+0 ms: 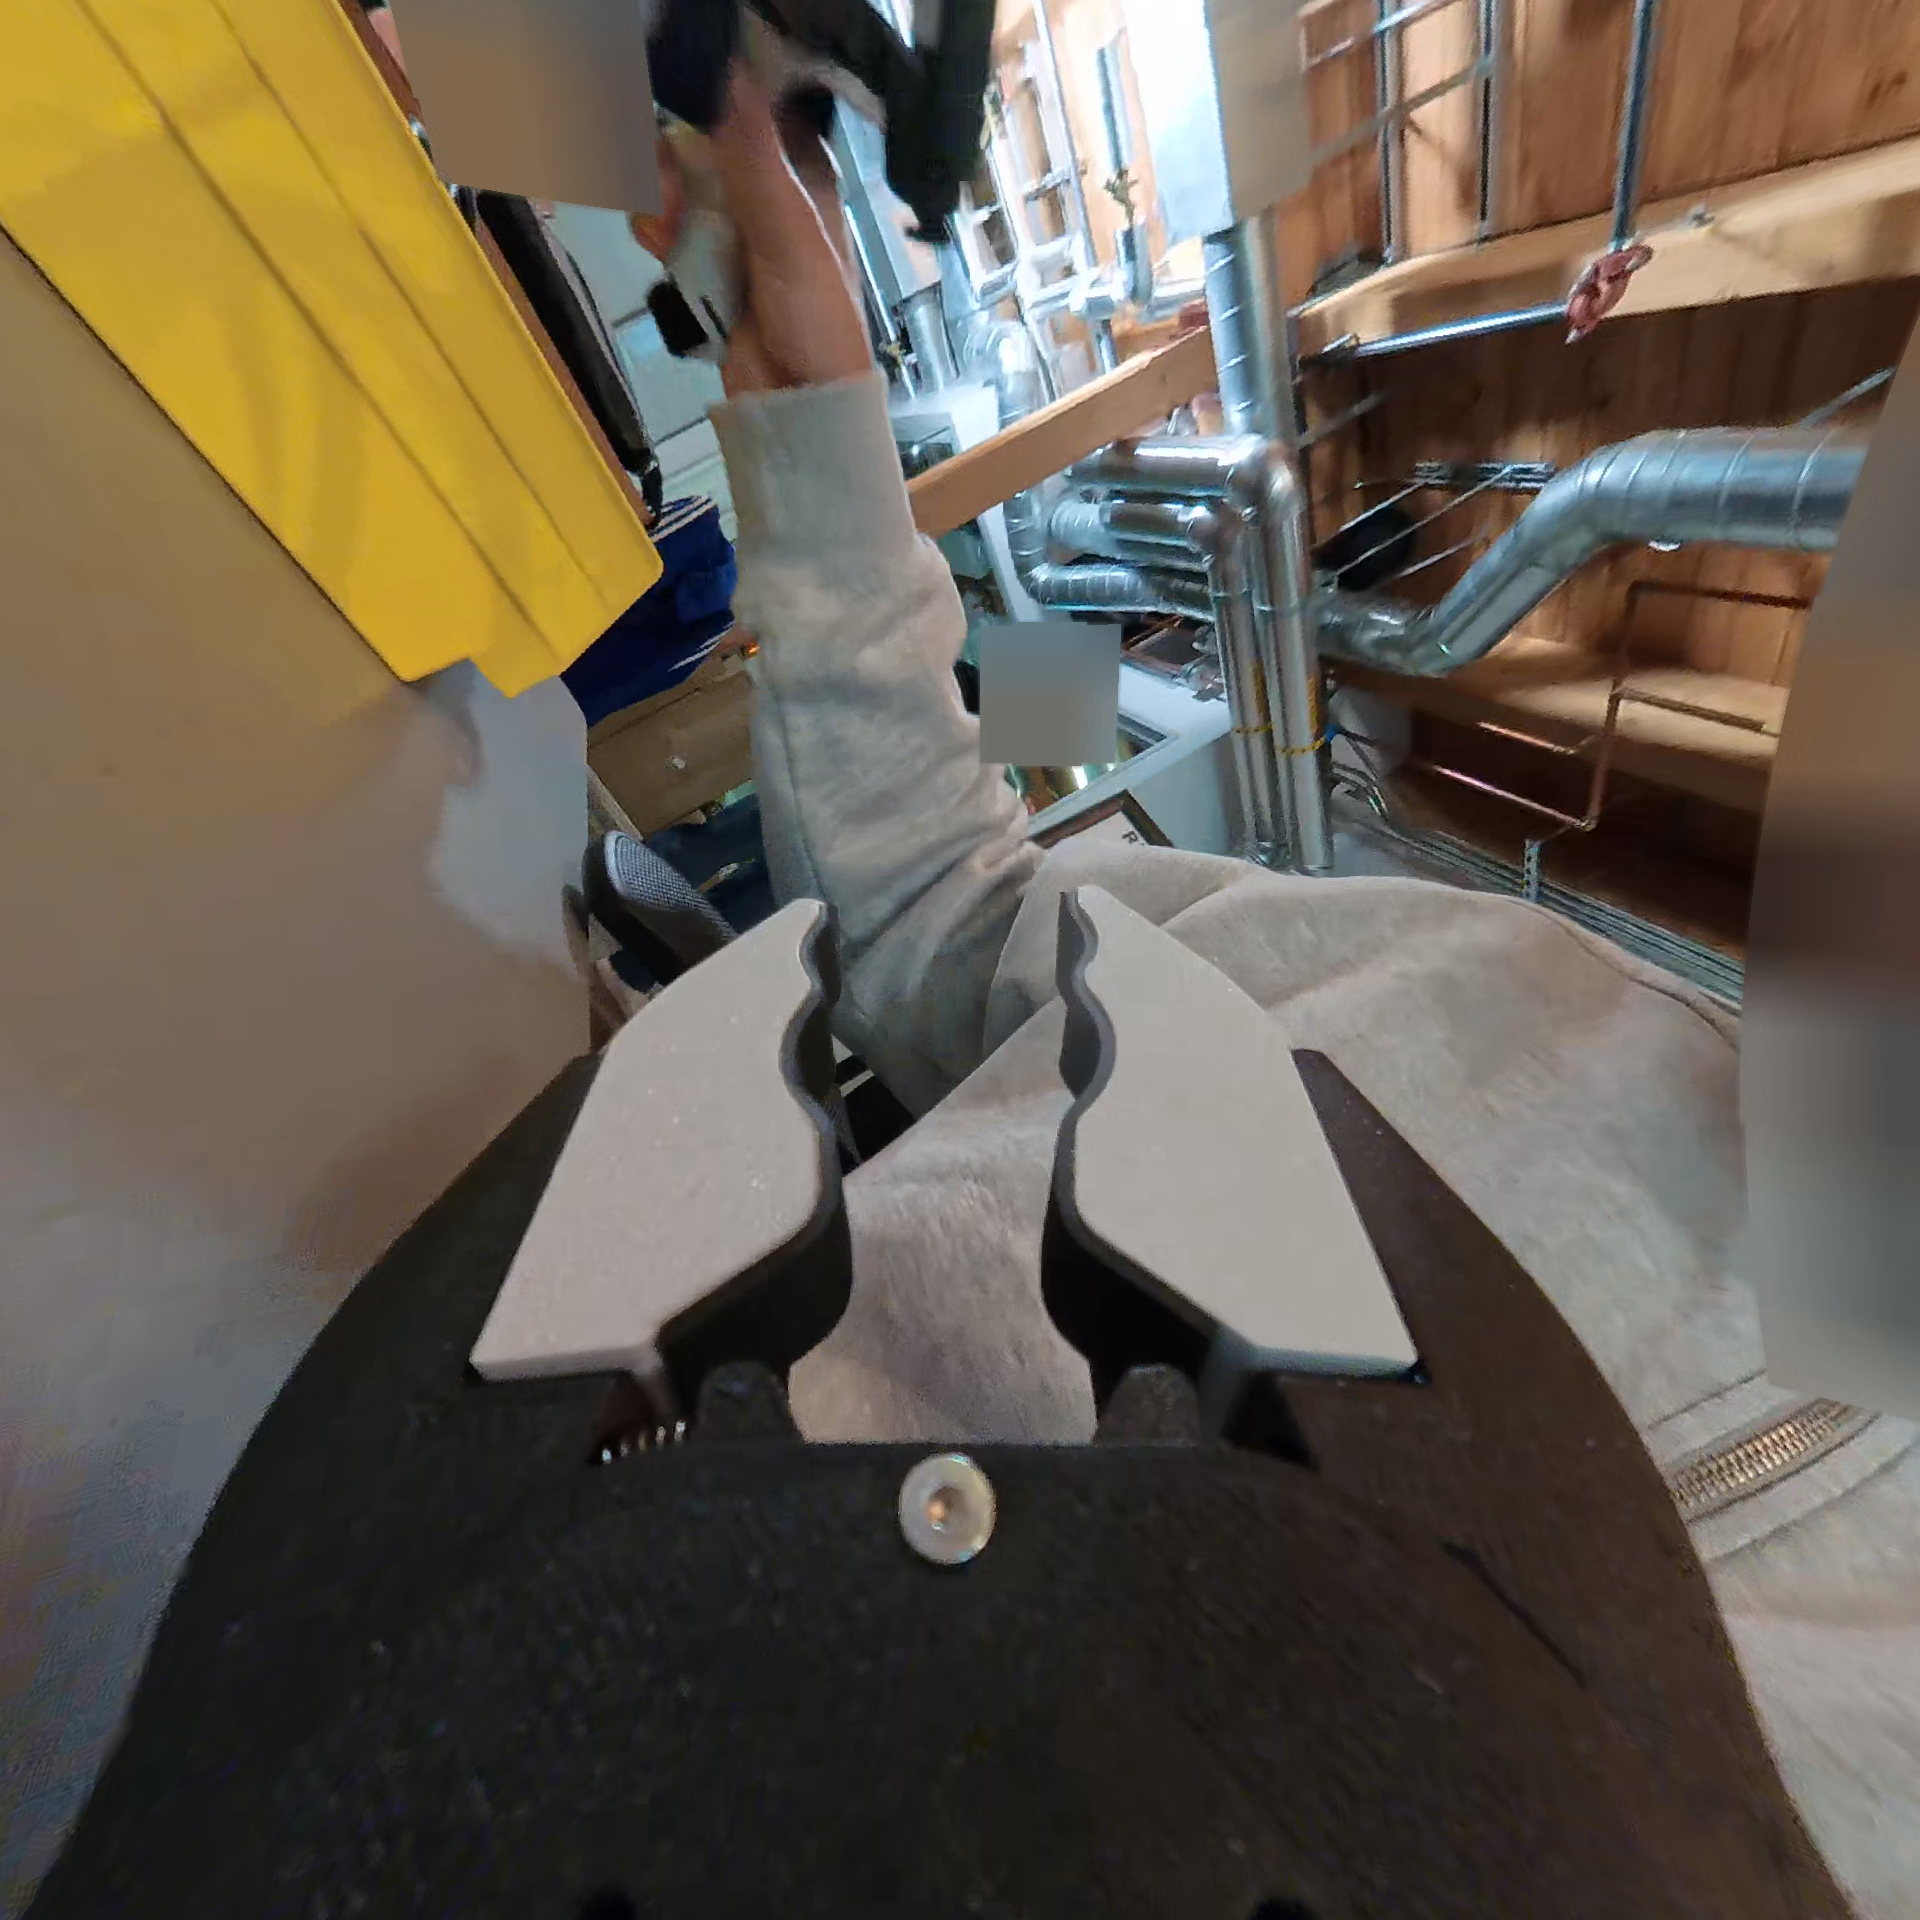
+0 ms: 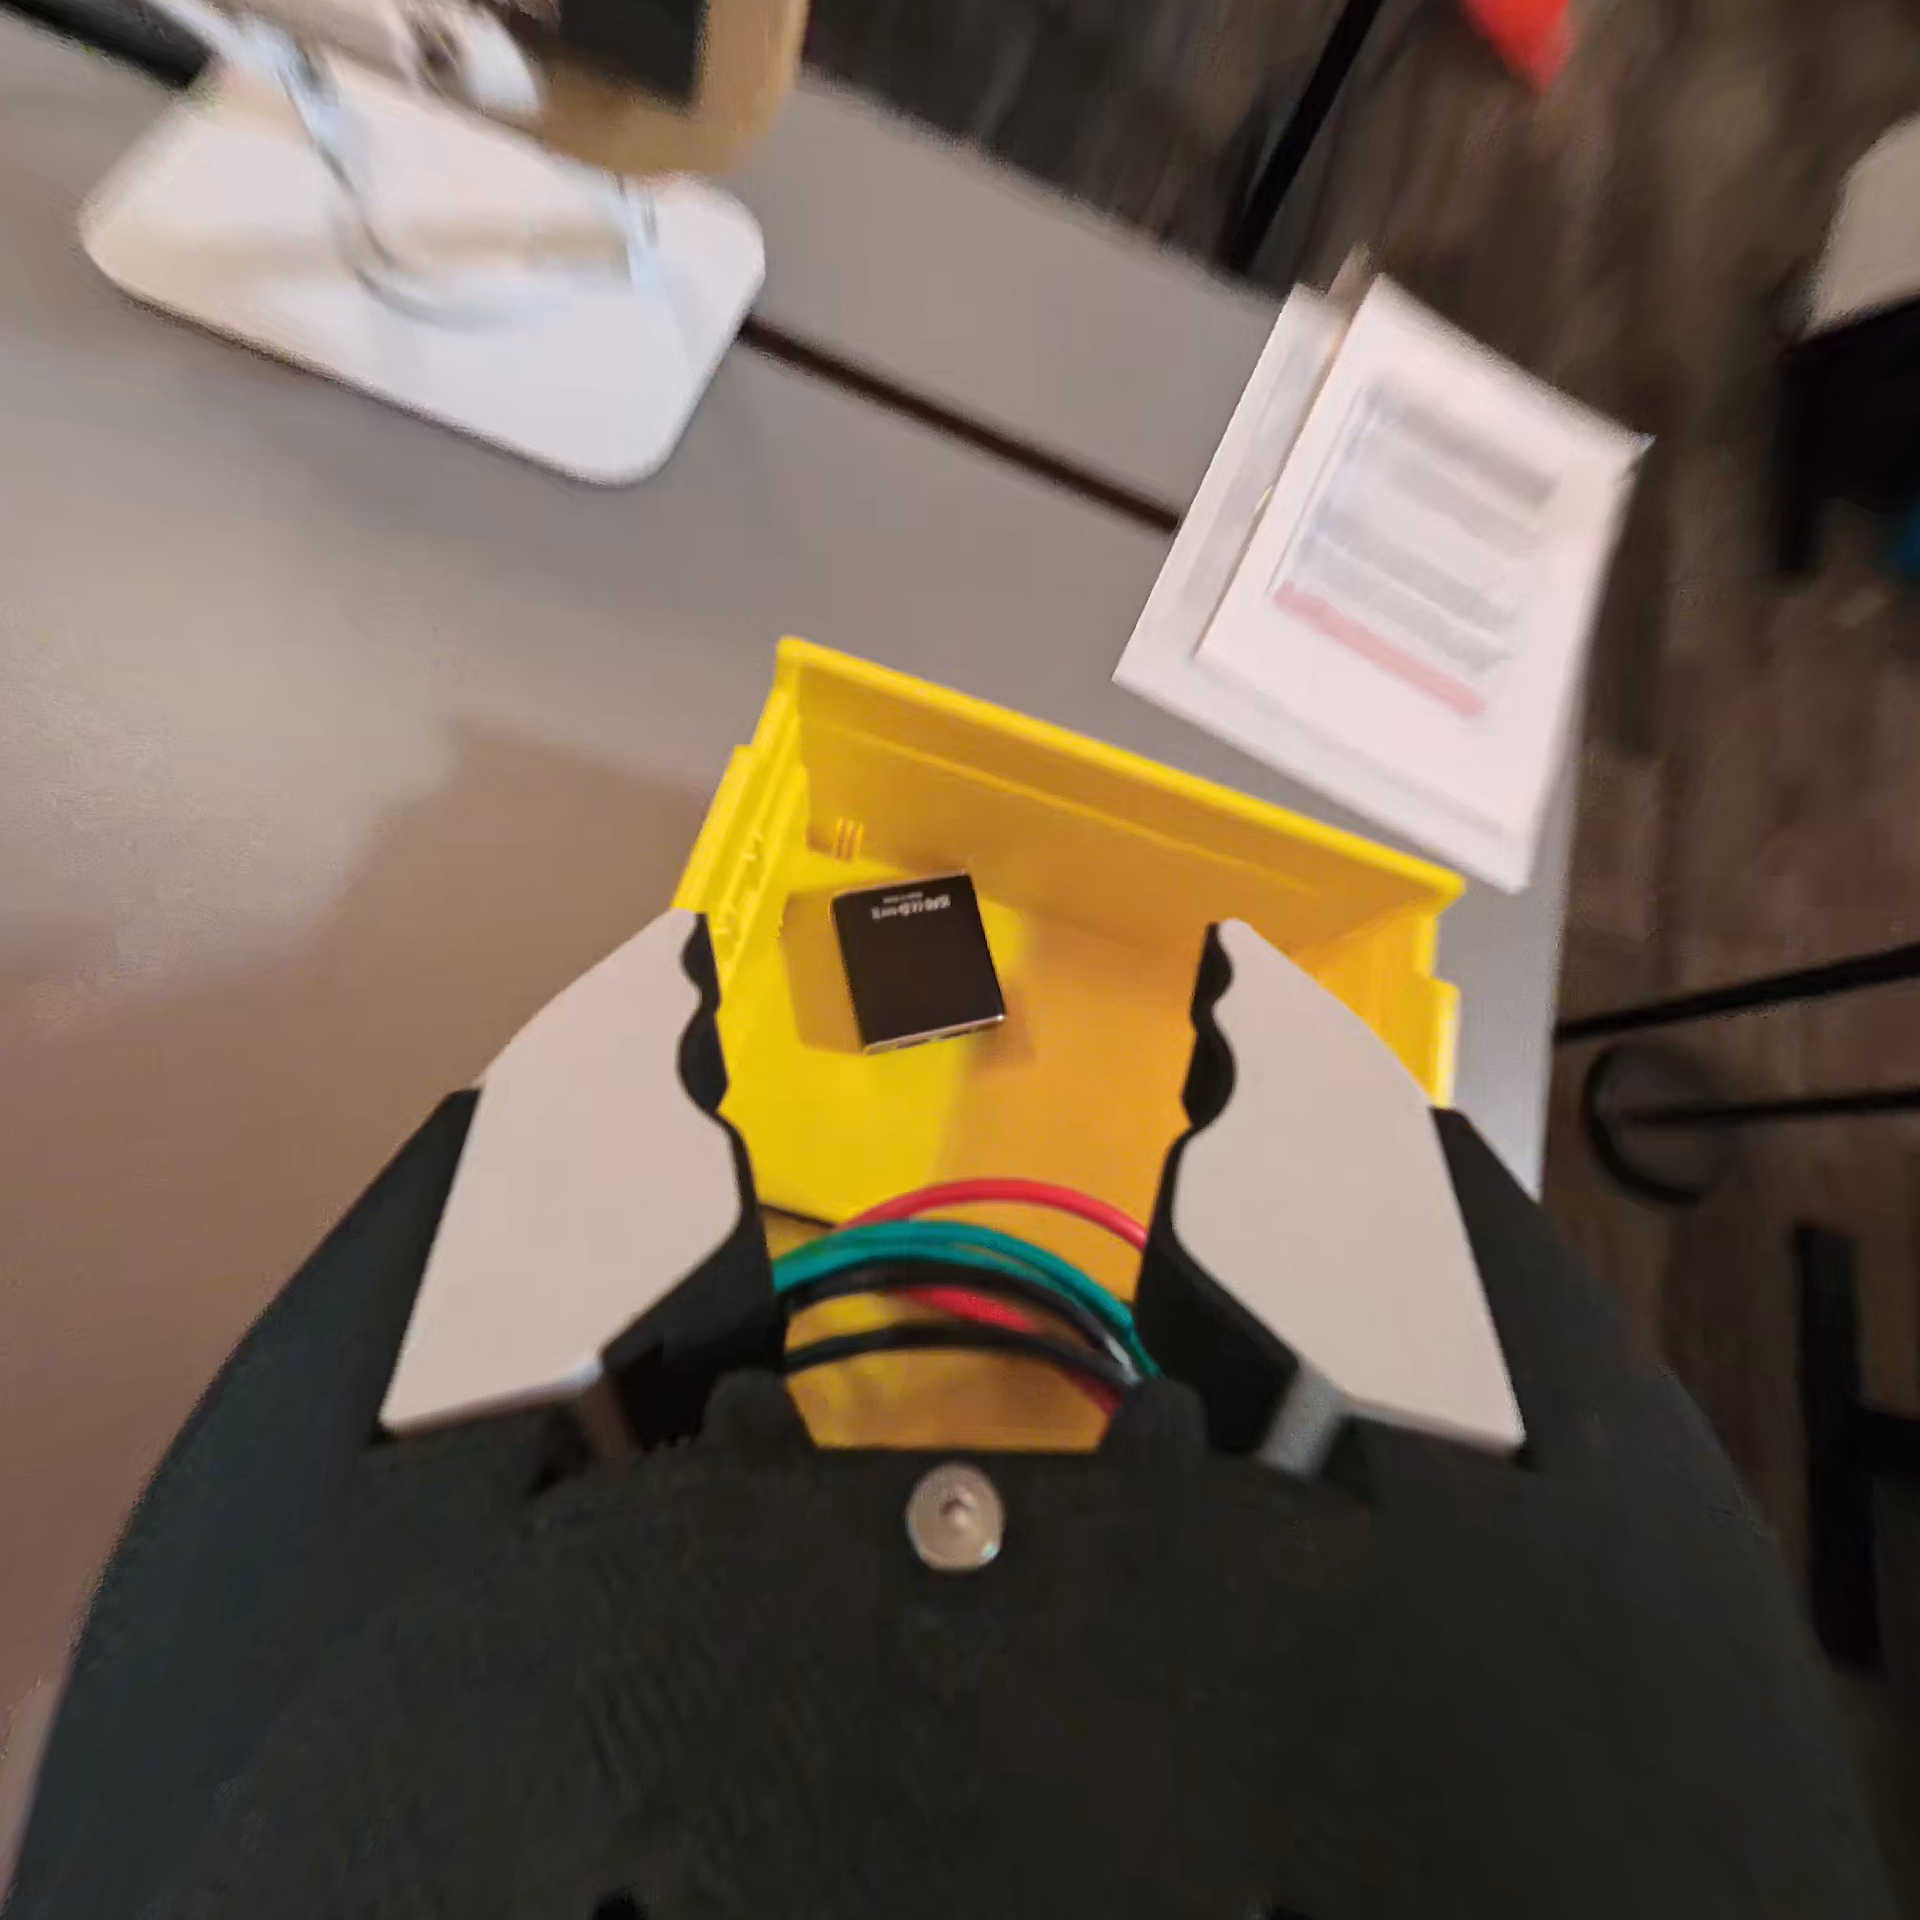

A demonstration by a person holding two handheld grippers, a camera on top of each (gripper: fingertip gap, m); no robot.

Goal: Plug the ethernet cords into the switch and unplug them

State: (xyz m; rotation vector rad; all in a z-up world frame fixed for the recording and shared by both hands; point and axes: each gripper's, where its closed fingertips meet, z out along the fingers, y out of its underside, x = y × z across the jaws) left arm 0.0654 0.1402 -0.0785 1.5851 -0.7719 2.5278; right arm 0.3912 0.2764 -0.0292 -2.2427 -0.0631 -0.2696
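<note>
In the right wrist view a yellow bin (image 2: 1091, 821) stands on the grey table (image 2: 312, 623). A small black switch (image 2: 914, 961) lies flat inside it. Red, green and black ethernet cords (image 2: 966, 1268) coil at the bin's near end. My right gripper (image 2: 951, 956) hovers above the bin, open and empty, its fingers straddling the switch from above. My left gripper (image 1: 945, 925) is open and empty, tilted up away from the table, facing a person's grey sleeve (image 1: 862, 665). The yellow bin's outer wall (image 1: 312, 343) shows at the upper left of the left wrist view.
A white monitor base (image 2: 436, 291) stands on the table at the far left. A white stack of papers (image 2: 1382, 582) lies at the table's right edge beyond the bin. Dark floor and chair legs lie to the right. A person's raised arm and metal ducts (image 1: 1558, 540) fill the left wrist view.
</note>
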